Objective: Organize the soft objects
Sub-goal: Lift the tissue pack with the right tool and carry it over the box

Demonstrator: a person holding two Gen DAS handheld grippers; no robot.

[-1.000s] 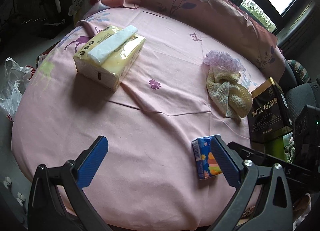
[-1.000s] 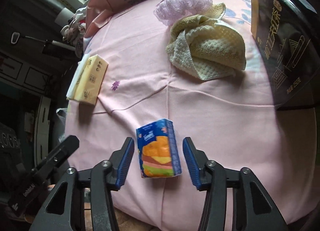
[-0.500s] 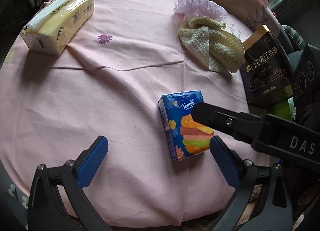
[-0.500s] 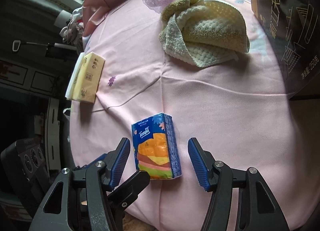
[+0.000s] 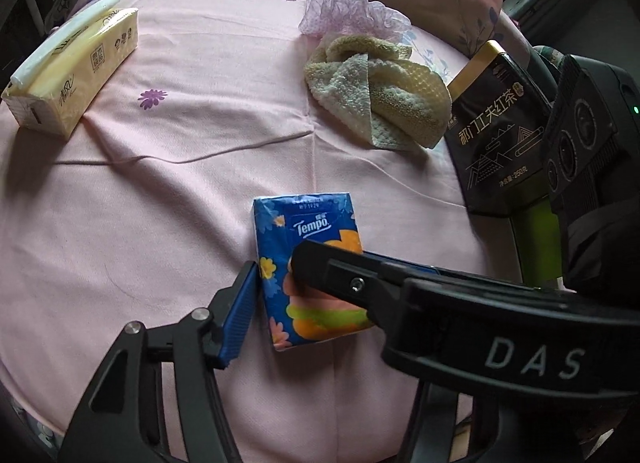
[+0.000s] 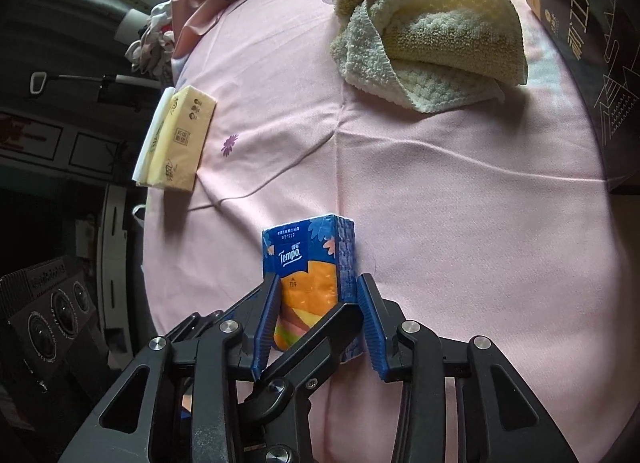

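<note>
Right wrist view: right gripper [image 6: 318,317] is closing on the blue tissue pack [image 6: 310,263], both pads touching its sides, lower half seated between the jaws. Left gripper [image 5: 276,295] is crowding the same pack; one blue pad beside its edge, other finger hidden, so cannot tell. Best squeezing gently, lifting level toward the towel [image 6: 432,39] ahead.

Two tissue packs [image 5: 308,263] [image 5: 76,71], one towel [image 5: 380,103], one purple scrunchie [image 5: 352,17], one black box [image 5: 500,127]
</note>
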